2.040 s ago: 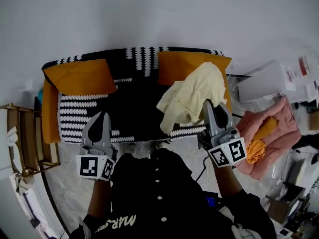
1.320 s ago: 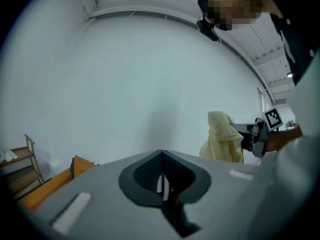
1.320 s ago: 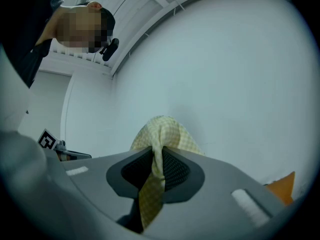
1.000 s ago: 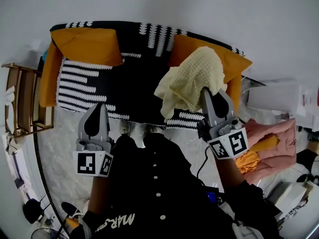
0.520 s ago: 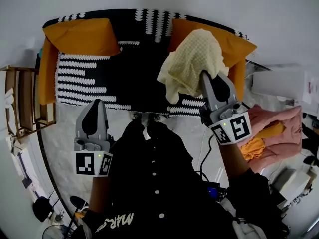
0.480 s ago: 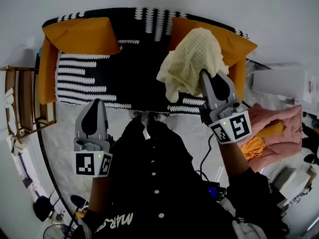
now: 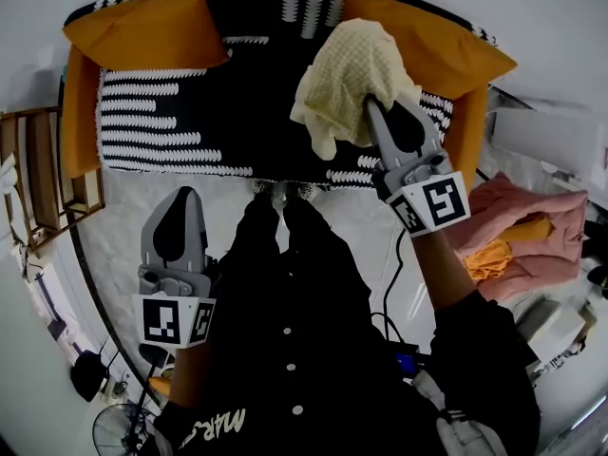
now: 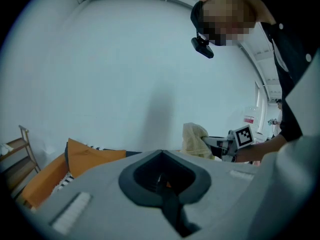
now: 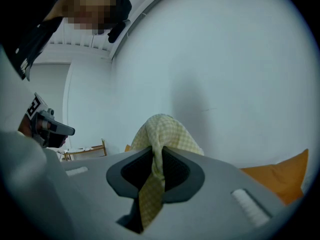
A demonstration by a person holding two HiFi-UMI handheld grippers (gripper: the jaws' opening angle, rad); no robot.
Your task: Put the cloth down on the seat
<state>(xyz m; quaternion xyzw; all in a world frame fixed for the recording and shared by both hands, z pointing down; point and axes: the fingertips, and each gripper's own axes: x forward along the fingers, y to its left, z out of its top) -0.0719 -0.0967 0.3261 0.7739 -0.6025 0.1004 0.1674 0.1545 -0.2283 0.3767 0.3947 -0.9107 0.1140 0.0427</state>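
The pale yellow waffle-weave cloth (image 7: 351,79) sits at about 12 o'clock in the head view, bunched up and draped over the tips of the right gripper (image 7: 373,110). In the right gripper view its jaws are clamped on a fold of the cloth: a strip runs down between them and the rest mounds up above. The cloth hangs over the right half of the seat (image 7: 180,112), a sofa covered in black fabric with white stripes. Whether its lower edge touches the cover cannot be told.

Just past the cloth, at 1 o'clock, an orange cushion (image 7: 437,50) leans on the sofa's back. A second orange cushion (image 7: 142,31) lies at 11 o'clock.

The left gripper (image 7: 182,199) is held low at 8 o'clock, over the pale floor (image 7: 114,217) in front of the sofa and well apart from the cloth. Its jaws are together with nothing between them.

A heap of pink and orange clothes (image 7: 532,240) lies at 3 o'clock, and a wooden shelf (image 7: 33,179) stands at 9 o'clock beside the sofa's end.
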